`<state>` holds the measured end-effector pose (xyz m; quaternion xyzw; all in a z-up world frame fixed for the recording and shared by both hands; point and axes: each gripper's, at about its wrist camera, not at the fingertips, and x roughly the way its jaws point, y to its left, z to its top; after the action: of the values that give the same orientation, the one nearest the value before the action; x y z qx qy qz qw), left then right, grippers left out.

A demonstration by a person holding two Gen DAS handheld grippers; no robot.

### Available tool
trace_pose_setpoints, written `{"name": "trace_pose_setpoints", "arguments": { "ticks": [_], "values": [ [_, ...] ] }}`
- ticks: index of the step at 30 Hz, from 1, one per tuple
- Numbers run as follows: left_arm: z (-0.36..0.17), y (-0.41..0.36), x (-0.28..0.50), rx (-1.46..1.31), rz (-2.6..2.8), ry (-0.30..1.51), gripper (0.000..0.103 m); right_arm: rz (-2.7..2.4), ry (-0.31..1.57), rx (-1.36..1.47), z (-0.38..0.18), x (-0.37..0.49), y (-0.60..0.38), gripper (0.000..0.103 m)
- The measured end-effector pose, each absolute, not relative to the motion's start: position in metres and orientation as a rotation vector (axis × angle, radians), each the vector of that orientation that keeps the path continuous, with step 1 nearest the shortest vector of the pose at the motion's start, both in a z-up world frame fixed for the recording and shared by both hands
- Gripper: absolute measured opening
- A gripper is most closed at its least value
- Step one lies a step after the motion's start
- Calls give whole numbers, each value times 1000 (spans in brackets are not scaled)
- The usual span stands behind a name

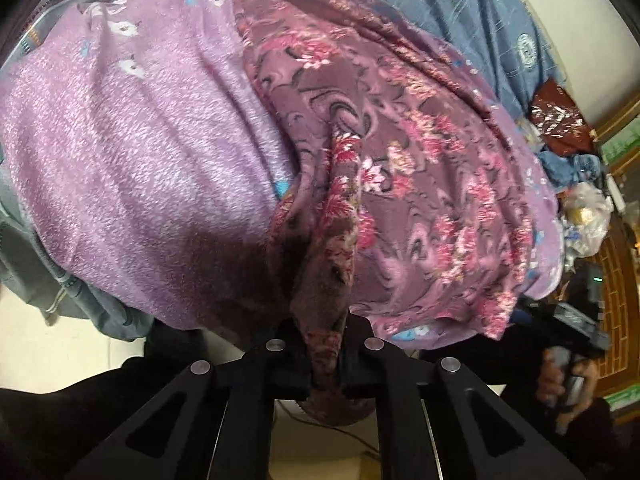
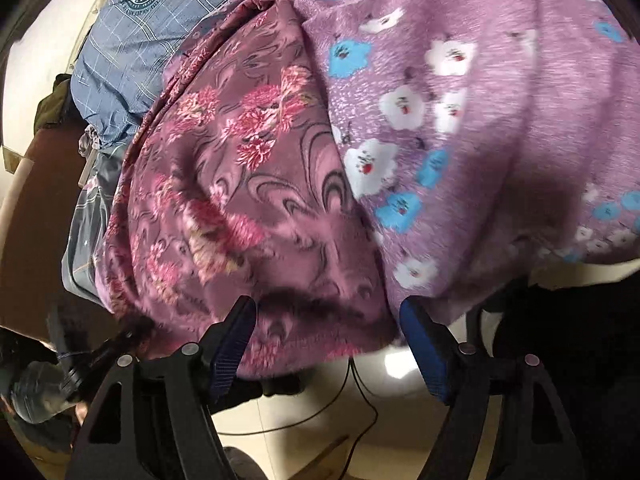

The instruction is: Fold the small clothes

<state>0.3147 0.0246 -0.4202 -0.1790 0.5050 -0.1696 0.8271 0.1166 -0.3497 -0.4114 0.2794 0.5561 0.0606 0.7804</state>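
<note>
The fuzzy maroon floral garment [image 1: 400, 168] lies draped on a lilac flower-print fleece cloth [image 1: 140, 160], its long ridge running away from the left hand-held gripper [image 1: 324, 356], which pinches its near edge, while the right hand-held gripper [image 2: 328, 332] stands wide, its pads either side of the hem.

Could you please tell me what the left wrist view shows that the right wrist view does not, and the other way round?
Only the left wrist view shows the left hand-held gripper shut on a fold of the dark floral cloth, and clutter with a plastic bag at the right edge.

Only the right wrist view shows the right hand-held gripper open, its blue pads either side of that cloth's hanging edge, and a cable on the floor below.

Both show the dark floral cloth, the lilac flowered cloth and the blue checked garment.
</note>
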Motion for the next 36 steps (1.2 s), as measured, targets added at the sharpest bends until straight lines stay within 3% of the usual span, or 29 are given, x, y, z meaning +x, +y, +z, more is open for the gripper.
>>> {"name": "trace_pose_setpoints", "arguments": {
  "ticks": [1, 3, 5, 7, 13, 21, 29, 36],
  "values": [
    [-419, 25, 313, -376, -360, 1077, 19, 140, 1221, 593, -417, 119, -345, 75],
    [-422, 23, 312, -366, -350, 1103, 41, 146, 1270, 548, -425, 123, -335, 54],
    [-426, 20, 313, -353, -339, 1113, 40, 161, 1315, 471, -428, 121, -327, 5],
    [-426, 23, 313, -371, -334, 1105, 6, 171, 1294, 452, -419, 115, -326, 5],
    [-401, 33, 296, -405, -380, 1030, 4, 302, 1171, 472, -360, 92, -330, 4],
    [-316, 91, 268, -525, -478, 838, 4, 509, 880, 611, -258, 88, -359, 4],
    [-287, 127, 272, -613, -520, 769, 4, 562, 724, 769, -228, 111, -383, 4],
    [-253, 127, 349, -649, -496, 747, 4, 527, 647, 801, -202, 191, -393, 4]
  ]
}}
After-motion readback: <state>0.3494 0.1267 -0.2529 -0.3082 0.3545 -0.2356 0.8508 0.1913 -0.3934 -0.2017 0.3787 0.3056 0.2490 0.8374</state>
